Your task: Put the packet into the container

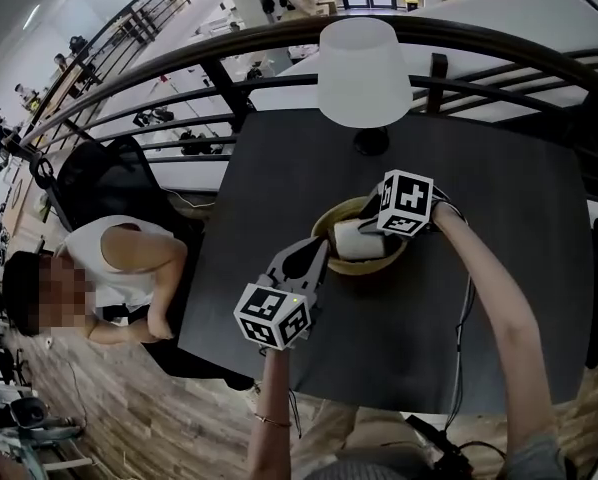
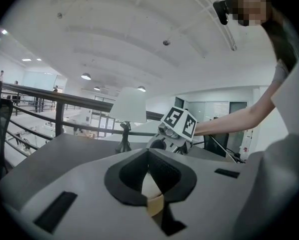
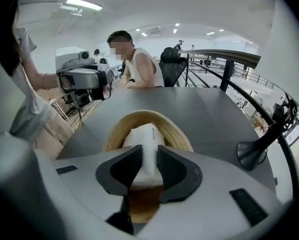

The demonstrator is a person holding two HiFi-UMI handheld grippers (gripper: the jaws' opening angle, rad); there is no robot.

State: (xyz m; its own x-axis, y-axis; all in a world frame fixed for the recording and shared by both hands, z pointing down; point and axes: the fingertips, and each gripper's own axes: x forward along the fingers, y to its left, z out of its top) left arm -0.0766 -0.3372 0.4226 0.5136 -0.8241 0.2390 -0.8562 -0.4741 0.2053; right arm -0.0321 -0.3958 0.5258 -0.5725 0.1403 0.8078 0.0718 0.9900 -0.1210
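My right gripper [image 3: 145,153] has its jaws partway closed on the white packet [image 3: 143,134]. The two dark pads press its sides, and most of the packet sticks out past them. In the right gripper view the packet sits mid-frame, framed all round by the straw-coloured rim of the container [image 3: 180,134]. From the head view it lies inside the container's opening, just right of centre frame. I cannot tell whether its far end rests on the container's floor.

My left gripper [image 2: 148,152] comes in from the lower left of the head view, with its tip at the container's left rim. In the left gripper view its jaw tips are drawn together, with a tan strip of the container's wall pinched in the narrow wedge between the pads. The right gripper's marker cube shows just beyond them.

The container stands on the dark counter [image 1: 479,328]. A white-shaded lamp [image 1: 364,63] stands near it toward the top of the frame, apart from the rim. A curved railing [image 1: 179,63] runs behind the counter. A person [image 1: 119,268] sits at the lower left of the head view, beside the counter's edge.
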